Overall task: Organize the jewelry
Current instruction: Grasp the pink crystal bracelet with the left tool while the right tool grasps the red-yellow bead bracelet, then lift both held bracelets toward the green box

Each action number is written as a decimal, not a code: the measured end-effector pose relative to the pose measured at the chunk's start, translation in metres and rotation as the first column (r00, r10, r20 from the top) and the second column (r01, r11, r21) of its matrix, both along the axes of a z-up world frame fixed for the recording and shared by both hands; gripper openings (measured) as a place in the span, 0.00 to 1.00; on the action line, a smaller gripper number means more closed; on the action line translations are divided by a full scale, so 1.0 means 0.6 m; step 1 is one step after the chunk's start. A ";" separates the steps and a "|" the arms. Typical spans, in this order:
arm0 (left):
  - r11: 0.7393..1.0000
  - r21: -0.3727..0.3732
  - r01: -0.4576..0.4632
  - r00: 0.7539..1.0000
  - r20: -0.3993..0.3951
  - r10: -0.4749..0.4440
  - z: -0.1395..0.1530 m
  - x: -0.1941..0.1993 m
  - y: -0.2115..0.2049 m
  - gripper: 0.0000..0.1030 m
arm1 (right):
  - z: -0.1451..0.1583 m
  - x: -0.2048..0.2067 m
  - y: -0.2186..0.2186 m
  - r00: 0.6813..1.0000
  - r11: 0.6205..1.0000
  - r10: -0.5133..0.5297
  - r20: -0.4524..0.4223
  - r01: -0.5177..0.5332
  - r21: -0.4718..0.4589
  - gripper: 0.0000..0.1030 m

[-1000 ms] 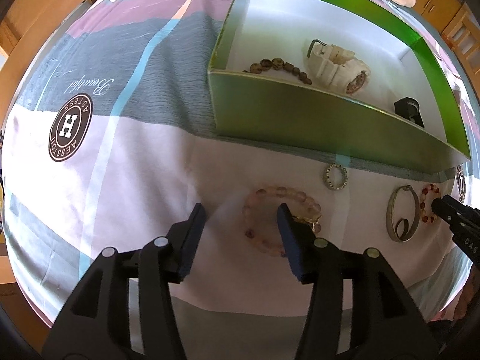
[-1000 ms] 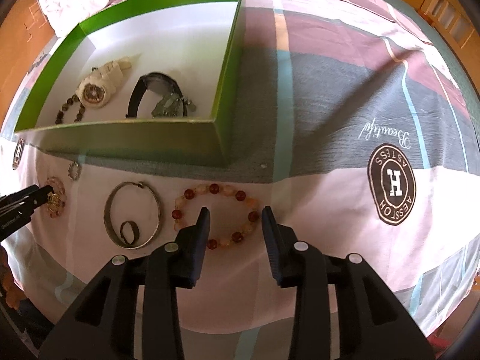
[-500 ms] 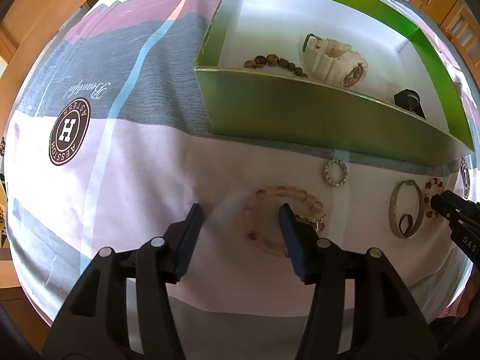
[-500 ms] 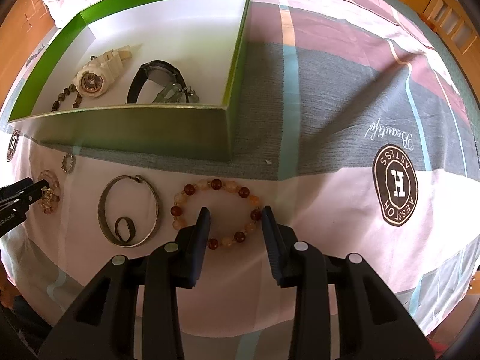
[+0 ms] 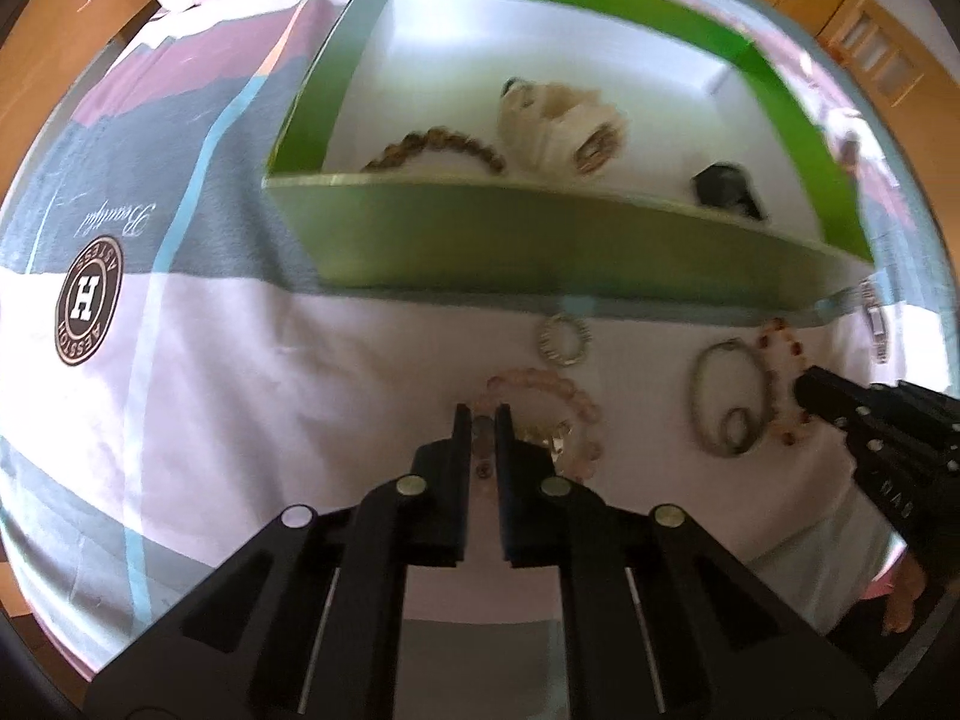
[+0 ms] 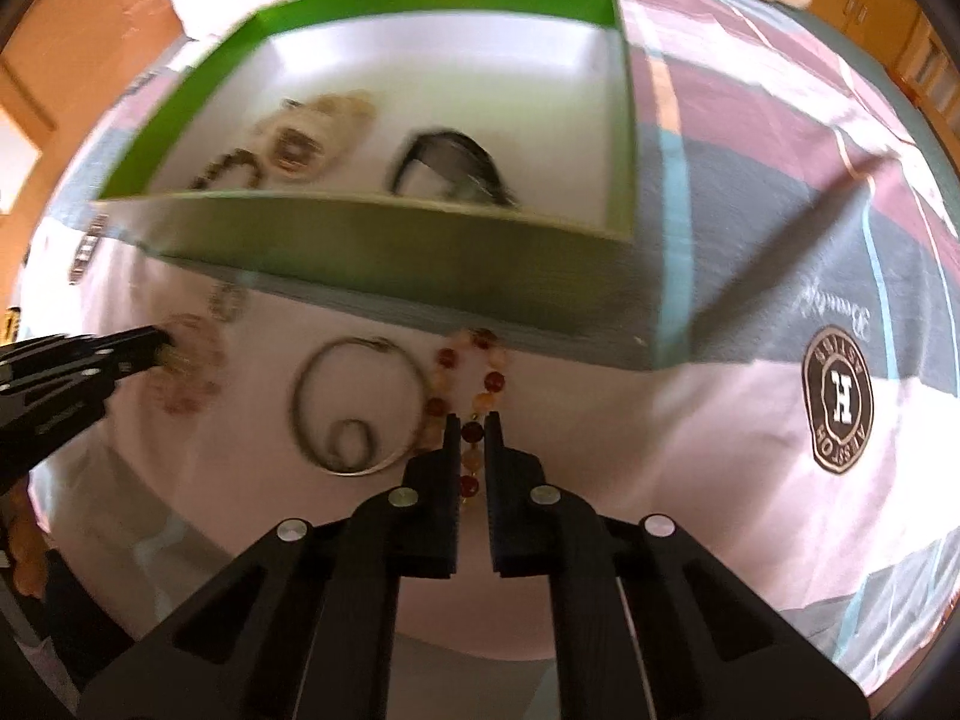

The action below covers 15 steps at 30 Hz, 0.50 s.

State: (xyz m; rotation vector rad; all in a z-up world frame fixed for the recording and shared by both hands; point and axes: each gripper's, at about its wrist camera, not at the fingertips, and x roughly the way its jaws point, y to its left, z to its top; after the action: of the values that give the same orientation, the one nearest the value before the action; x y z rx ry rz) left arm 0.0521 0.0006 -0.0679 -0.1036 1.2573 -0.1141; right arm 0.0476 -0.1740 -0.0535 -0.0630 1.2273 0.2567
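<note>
My left gripper (image 5: 482, 417) is shut on the near side of a pink bead bracelet (image 5: 570, 399) lying on the bedsheet. My right gripper (image 6: 473, 426) is shut on a red and amber bead bracelet (image 6: 493, 381), whose loop is pulled narrow. A green box (image 5: 570, 240) with a white inside stands just beyond, holding a brown bead bracelet (image 5: 435, 144), a cream watch (image 5: 564, 123) and a black watch (image 6: 450, 165). A silver bangle (image 6: 354, 405) with a small ring (image 6: 348, 441) inside lies between the grippers. A small sparkly ring (image 5: 564, 339) lies near the box wall.
The striped pink and grey sheet carries a round brown logo (image 5: 89, 300), also in the right wrist view (image 6: 837, 399). Wooden furniture (image 5: 864, 30) stands at the back. A silver strap piece (image 5: 873, 324) lies at the box's right end.
Both grippers have closed from open, each onto its bead bracelet. The red and amber bracelet has been squeezed into a narrow loop. Both views are blurred by motion.
</note>
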 end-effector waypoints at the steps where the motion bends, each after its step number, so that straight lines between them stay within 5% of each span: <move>1: 1.000 -0.011 0.002 1.000 0.012 -0.002 0.007 -0.001 0.000 0.07 | 0.009 -0.003 0.002 1.000 1.000 0.006 0.015 -0.006 0.022 0.07; 7: 0.996 -0.087 0.012 0.994 0.107 -0.002 0.057 -0.009 -0.002 0.07 | 0.070 -0.013 0.000 0.991 0.988 0.022 0.134 -0.042 0.149 0.07; 15: 0.996 -0.050 -0.069 0.972 0.220 0.078 0.107 -0.025 0.008 0.07 | 0.113 -0.031 0.014 0.967 0.984 0.053 0.248 -0.094 0.153 0.07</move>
State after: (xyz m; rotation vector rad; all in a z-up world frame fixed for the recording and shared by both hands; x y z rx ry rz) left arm 0.0372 0.0052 -0.0038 -0.1690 1.0263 -0.0855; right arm 0.0292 -0.1657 0.0143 0.0022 0.9572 0.4022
